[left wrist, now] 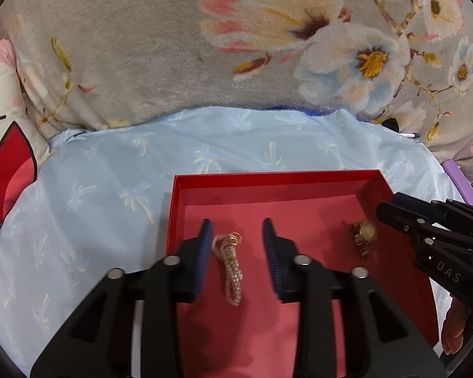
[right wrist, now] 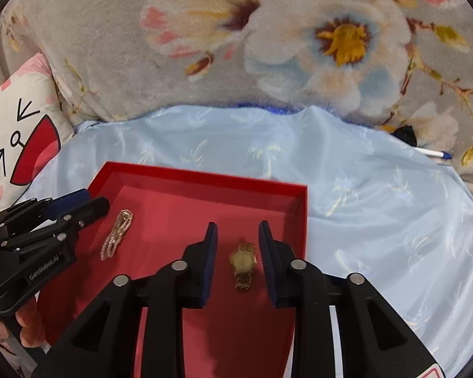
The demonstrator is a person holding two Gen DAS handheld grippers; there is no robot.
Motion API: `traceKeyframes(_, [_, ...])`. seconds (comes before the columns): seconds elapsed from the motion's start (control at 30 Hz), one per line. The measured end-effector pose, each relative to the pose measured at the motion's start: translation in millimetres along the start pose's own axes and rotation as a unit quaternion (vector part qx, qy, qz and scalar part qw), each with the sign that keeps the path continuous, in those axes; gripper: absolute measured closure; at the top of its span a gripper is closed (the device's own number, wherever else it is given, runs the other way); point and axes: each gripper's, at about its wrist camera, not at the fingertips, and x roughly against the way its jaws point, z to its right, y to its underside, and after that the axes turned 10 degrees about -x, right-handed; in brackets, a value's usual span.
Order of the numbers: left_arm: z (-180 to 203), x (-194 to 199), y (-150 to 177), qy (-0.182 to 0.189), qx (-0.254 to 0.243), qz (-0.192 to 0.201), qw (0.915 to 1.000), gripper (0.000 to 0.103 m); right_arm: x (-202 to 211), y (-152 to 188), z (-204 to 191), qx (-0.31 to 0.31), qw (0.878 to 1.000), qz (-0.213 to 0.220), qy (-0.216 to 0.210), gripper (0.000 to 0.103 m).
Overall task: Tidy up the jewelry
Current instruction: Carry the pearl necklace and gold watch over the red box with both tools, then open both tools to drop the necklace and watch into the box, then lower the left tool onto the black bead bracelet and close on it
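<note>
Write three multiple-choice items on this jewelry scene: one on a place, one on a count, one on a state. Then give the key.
1. Where does the gold watch lie?
A. On the blue sheet
B. In the red tray, between the right gripper's jaws
C. On the floral blanket

2. How many jewelry pieces are in the tray?
A. Two
B. Three
C. Five

3. How do the left gripper's jaws stand?
A. Clamped on the watch
B. Shut with nothing between them
C. Apart, with the bead-and-chain bundle lying between them

Key: 1 B, the watch rests on the tray floor between the blue pads. 2 A, only the watch and the bundle show. 3 C, a gap shows on both sides of the bundle.
</note>
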Motion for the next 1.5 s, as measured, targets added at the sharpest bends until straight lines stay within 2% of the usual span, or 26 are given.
traceKeyframes(0.03, [0.3, 2.7, -1.4, -0.004, 0.0, 0.007, 1.0, 0.052, 5.1, -0.1, 2.0, -0.006, 1.0, 0.009, -0.004, 0.071])
traceKeyframes(0.1, [0.6, 9.6, -4.3, -0.012, 0.001, 0.022, 0.9997, 0.041, 15.9, 0.5, 6.2, -0.014, 1.0, 0.024, -0.009, 0.07])
traceKeyframes(0.13, [0.6, 15.2, -5.4, -0.014, 0.001, 0.029, 0.9995, 0.038, 23.8, 2.3, 8.1, -0.017, 0.999, 0.033, -0.01, 0.069])
traceKeyframes(0.23, [-0.5, 35.0, -2.5, -0.012, 0.007, 0.041, 0.999, 0.037, 48.9, 11.9, 11.4, -0.02, 0.998, 0.05, -0.02, 0.065])
traceKeyframes(0.4, [4.3, 83.7, 24.6, -0.023, 0.006, 0.056, 0.9982, 0.037, 106.6, 56.7, 14.9, -0.021, 0.996, 0.07, -0.041, 0.061])
traceKeyframes(0.5, [11.0, 116.6, 52.7, -0.023, 0.007, 0.062, 0.9978, 0.037, 140.2, 93.4, 18.9, -0.027, 0.995, 0.066, -0.067, 0.061])
traceKeyframes(0.6, [18.5, 142.6, 87.7, -0.008, 0.013, 0.051, 0.9986, 0.036, 169.9, 134.5, 19.4, -0.029, 0.994, 0.061, -0.082, 0.058])
traceKeyframes(0.77, [29.9, 169.0, 151.6, 0.015, 0.037, 0.023, 0.9989, 0.036, 206.6, 209.9, 21.3, -0.038, 0.995, 0.047, -0.08, 0.054])
traceKeyframes(0.97, [43.4, 178.1, 219.2, 0.014, 0.066, -0.022, 0.9975, 0.036, 218.0, 289.7, 17.7, -0.043, 0.996, 0.002, -0.072, 0.054])
traceKeyframes(1.07, [46.7, 176.4, 240.6, 0.004, 0.079, -0.039, 0.9961, 0.036, 220.4, 314.0, 15.2, -0.038, 0.998, -0.004, -0.057, 0.054])
traceKeyframes(1.2, [52.6, 177.8, 251.4, -0.014, 0.079, -0.044, 0.9958, 0.036, 218.8, 329.5, 17.4, -0.049, 0.997, -0.013, -0.054, 0.054])
traceKeyframes(1.4, [53.6, 166.7, 244.3, -0.035, 0.072, -0.042, 0.9959, 0.037, 214.6, 331.9, 20.5, -0.058, 0.997, -0.014, -0.049, 0.054])
traceKeyframes(1.5, [50.6, 156.4, 241.0, -0.035, 0.072, -0.05, 0.9955, 0.046, 214.2, 331.9, 20.2, -0.058, 0.997, -0.013, -0.048, 0.054])
